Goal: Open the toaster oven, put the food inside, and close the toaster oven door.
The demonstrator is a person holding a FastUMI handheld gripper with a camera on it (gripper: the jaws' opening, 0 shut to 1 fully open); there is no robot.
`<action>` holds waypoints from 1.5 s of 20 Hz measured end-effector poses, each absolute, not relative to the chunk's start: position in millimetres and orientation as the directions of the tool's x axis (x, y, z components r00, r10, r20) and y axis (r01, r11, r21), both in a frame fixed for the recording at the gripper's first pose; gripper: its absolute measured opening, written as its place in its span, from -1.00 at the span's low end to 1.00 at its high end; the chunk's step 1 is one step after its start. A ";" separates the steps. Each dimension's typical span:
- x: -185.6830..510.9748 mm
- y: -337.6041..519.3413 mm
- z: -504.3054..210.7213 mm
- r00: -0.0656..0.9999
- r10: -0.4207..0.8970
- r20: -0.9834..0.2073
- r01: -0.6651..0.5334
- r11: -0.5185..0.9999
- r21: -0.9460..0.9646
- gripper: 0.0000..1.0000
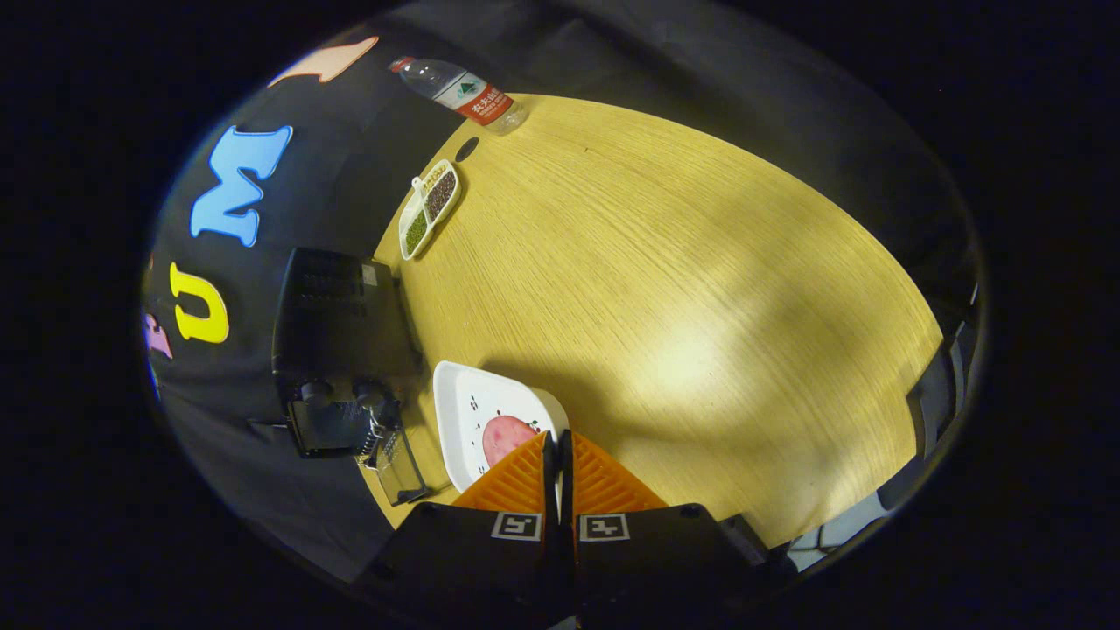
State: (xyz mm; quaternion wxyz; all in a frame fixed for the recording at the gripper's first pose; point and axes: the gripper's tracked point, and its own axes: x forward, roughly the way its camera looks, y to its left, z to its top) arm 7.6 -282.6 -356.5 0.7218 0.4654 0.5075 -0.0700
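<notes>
Toaster oven (341, 350) door (394, 459) already dropped open; food (506, 437) not yet inside, resting on white plate (455, 394) on table (682, 289) beside the oven. Gripper (558, 446) jaws closed together, empty, hovering just over the plate. Loading and closing remain.

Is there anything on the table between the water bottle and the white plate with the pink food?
Only a small divided dish of beans; otherwise bare wood separates the bottle and the plate. The gripper has closed fingers, holding nothing.

The gripper (558, 455) hangs closed above a white plate (459, 411) of pink food (506, 437), beside the open toaster oven (341, 350) at the surface's (682, 289) edge.
</notes>
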 end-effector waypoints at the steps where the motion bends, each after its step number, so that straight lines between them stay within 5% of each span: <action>1: -0.5 -278.9 -350.9 0.487 0.369 -0.792 0.588 0.532 0.609 -0.96; 13: -91.1 -168.9 -310.6 0.564 0.361 -0.743 0.633 0.389 0.670 -0.96; 30: -13.7 -10.0 -242.9 0.633 0.472 -0.614 0.524 0.323 0.788 -0.96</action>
